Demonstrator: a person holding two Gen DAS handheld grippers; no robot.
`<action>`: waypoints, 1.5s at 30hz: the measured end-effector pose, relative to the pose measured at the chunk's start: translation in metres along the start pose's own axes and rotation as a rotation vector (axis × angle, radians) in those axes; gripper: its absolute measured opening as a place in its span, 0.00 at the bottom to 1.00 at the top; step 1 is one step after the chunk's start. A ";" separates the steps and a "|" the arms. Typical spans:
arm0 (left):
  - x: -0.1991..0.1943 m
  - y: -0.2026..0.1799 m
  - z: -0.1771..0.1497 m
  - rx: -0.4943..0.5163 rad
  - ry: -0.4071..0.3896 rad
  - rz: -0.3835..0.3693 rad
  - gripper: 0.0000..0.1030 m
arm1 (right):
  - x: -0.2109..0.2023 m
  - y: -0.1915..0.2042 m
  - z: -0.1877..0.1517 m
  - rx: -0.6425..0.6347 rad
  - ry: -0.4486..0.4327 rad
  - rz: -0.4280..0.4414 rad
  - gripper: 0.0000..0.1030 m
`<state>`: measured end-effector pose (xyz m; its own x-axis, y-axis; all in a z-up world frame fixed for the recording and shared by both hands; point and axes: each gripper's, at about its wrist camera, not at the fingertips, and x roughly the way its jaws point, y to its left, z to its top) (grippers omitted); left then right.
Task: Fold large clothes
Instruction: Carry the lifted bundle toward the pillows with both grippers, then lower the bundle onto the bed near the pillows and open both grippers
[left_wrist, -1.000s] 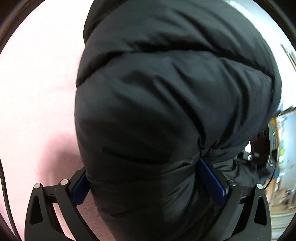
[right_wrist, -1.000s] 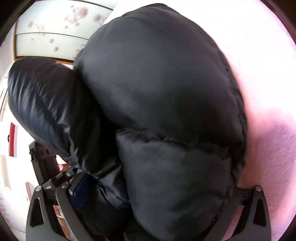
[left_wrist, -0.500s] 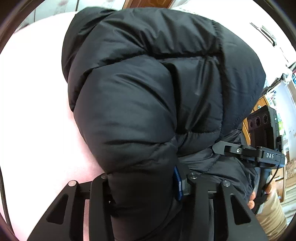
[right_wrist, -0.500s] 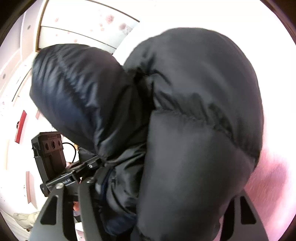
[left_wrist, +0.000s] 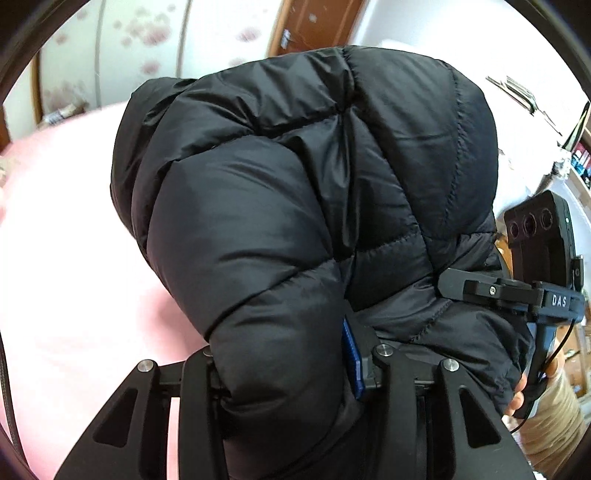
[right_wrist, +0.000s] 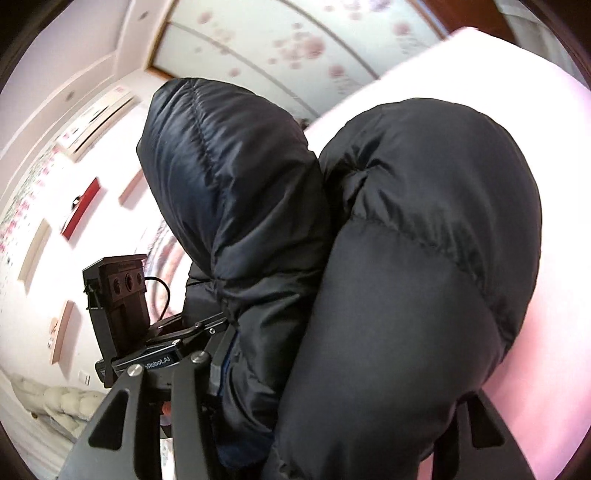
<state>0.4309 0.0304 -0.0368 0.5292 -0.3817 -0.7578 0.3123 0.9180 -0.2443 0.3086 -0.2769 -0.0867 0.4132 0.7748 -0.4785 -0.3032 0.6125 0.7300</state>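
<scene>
A black puffer jacket (left_wrist: 295, 184) fills both wrist views, bunched up and lifted above the pink bed cover (left_wrist: 74, 258). My left gripper (left_wrist: 280, 354) is shut on a thick padded fold, whose bulk swells out over the jaws; one blue pad (left_wrist: 351, 354) shows at the right. In the right wrist view the jacket (right_wrist: 424, 258) hangs in two padded lobes. My right gripper (right_wrist: 347, 387) has its jaws closing on the larger lobe, which is squeezed between them. Both grippers hold the same edge of the garment close together.
The right gripper's camera block (left_wrist: 535, 236) and a hand (left_wrist: 517, 395) show at the left wrist view's right edge. Beyond the bed stand flower-printed wardrobe doors (left_wrist: 147, 55) and a brown door (left_wrist: 317, 26). A cream cushion (right_wrist: 62, 406) lies low left.
Both grippers went from wide around the jacket to clamped on it, then rose and tilted. The jacket came up off the pink cover, and more of the room shows behind it.
</scene>
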 end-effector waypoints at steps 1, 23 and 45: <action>-0.014 0.018 0.004 0.005 -0.011 0.021 0.38 | 0.014 0.013 0.005 -0.014 0.005 0.015 0.49; 0.052 0.408 -0.012 -0.278 0.009 0.216 0.64 | 0.388 0.042 0.057 0.067 0.121 0.015 0.51; -0.026 0.272 -0.062 -0.138 -0.043 0.629 1.00 | 0.341 0.106 0.044 -0.137 0.135 -0.249 0.89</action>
<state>0.4531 0.2966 -0.1211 0.6105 0.2328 -0.7571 -0.1708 0.9720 0.1611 0.4552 0.0452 -0.1511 0.3742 0.6067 -0.7013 -0.3238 0.7942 0.5142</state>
